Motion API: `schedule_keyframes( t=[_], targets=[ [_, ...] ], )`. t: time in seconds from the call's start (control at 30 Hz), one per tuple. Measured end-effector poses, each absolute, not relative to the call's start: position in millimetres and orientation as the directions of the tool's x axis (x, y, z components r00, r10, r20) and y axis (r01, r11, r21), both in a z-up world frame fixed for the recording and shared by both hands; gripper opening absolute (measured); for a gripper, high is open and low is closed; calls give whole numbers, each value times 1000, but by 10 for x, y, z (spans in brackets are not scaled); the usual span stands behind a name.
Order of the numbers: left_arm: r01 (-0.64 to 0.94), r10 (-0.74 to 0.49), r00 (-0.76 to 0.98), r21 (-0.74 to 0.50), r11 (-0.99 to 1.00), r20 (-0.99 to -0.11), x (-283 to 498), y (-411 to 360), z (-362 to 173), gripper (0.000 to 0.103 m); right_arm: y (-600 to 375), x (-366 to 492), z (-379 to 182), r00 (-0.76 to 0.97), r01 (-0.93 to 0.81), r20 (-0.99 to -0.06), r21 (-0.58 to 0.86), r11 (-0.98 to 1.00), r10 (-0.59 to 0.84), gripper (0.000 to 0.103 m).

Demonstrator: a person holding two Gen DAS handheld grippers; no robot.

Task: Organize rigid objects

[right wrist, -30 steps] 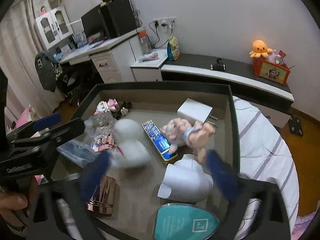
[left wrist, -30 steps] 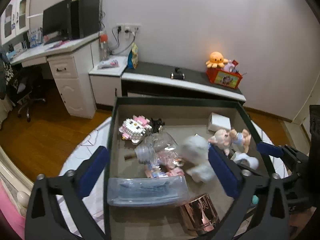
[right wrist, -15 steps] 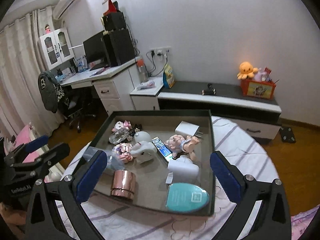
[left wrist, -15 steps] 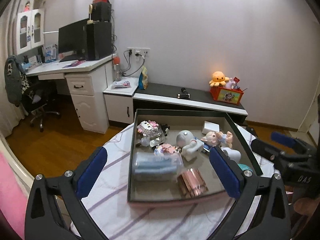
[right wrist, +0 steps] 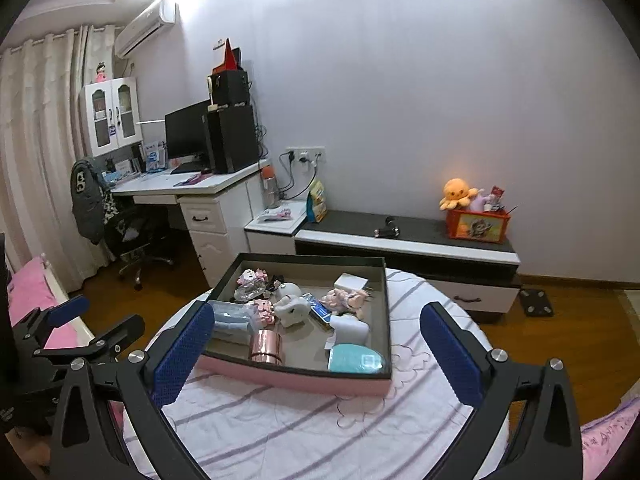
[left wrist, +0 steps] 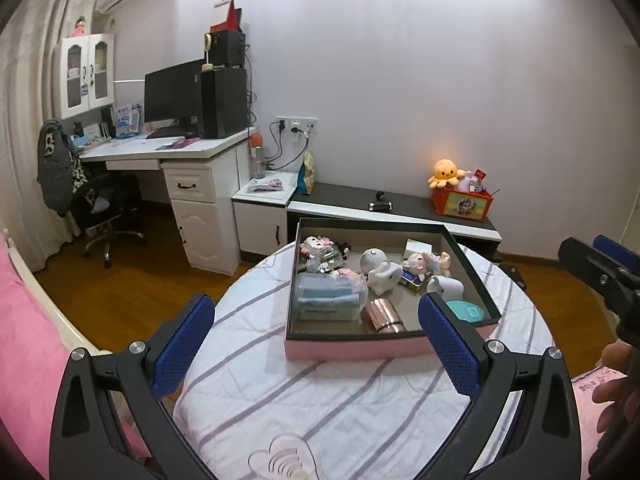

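Currently positioned above a round table (left wrist: 320, 408) covered with a striped cloth: left gripper (left wrist: 316, 348) and right gripper (right wrist: 316, 354), both held back from the tray (left wrist: 356, 349), fingers spread wide apart, nothing between the blue pads (left wrist: 182, 344).

Tray: pink outer wall, dark rim, resting on the far half of the table. Contents, as seen from the left wrist view:
- clear packet of blue sheets (left wrist: 326, 304), near left corner;
- rose-gold cylinder (left wrist: 384, 316), lying on its side just beside the packet;
- teal oval case (left wrist: 470, 312), near right corner;
- white elephant figure (left wrist: 380, 270), centre;
- pig-like doll (left wrist: 424, 262), right of the elephant, lying across a dark blue flat item (left wrist: 410, 278);
- white rounded figure (left wrist: 446, 286), between doll and teal case;
- small white box (left wrist: 418, 247), against the far wall;
- pink-and-white block figure (left wrist: 316, 246), far left corner, with a clear crumpled wrapper (left wrist: 324, 262) touching it.

Background: white desk (left wrist: 172, 152) with monitor, low cabinet (left wrist: 392, 210) carrying an orange plush octopus (left wrist: 446, 172).
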State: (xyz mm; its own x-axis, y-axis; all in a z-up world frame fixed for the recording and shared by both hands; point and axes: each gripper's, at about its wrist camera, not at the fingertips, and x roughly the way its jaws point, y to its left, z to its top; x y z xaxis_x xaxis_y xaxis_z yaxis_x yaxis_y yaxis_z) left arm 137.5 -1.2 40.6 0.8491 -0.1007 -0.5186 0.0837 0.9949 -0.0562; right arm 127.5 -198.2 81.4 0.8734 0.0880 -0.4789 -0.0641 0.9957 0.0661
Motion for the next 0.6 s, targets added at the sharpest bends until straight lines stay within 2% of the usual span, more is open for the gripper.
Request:
schedule_keyframes(
  t=[0.2, 0.6],
  targets=[
    [77, -104, 858, -74, 994, -504, 1066, 21, 477, 103, -1959, 921, 860, 886, -37, -459, 64, 997, 62, 103],
    [69, -77, 876, -34, 997, -476, 650, -82, 525, 103, -1917, 523, 865, 897, -28, -438, 60, 998, 52, 103]
  ],
)
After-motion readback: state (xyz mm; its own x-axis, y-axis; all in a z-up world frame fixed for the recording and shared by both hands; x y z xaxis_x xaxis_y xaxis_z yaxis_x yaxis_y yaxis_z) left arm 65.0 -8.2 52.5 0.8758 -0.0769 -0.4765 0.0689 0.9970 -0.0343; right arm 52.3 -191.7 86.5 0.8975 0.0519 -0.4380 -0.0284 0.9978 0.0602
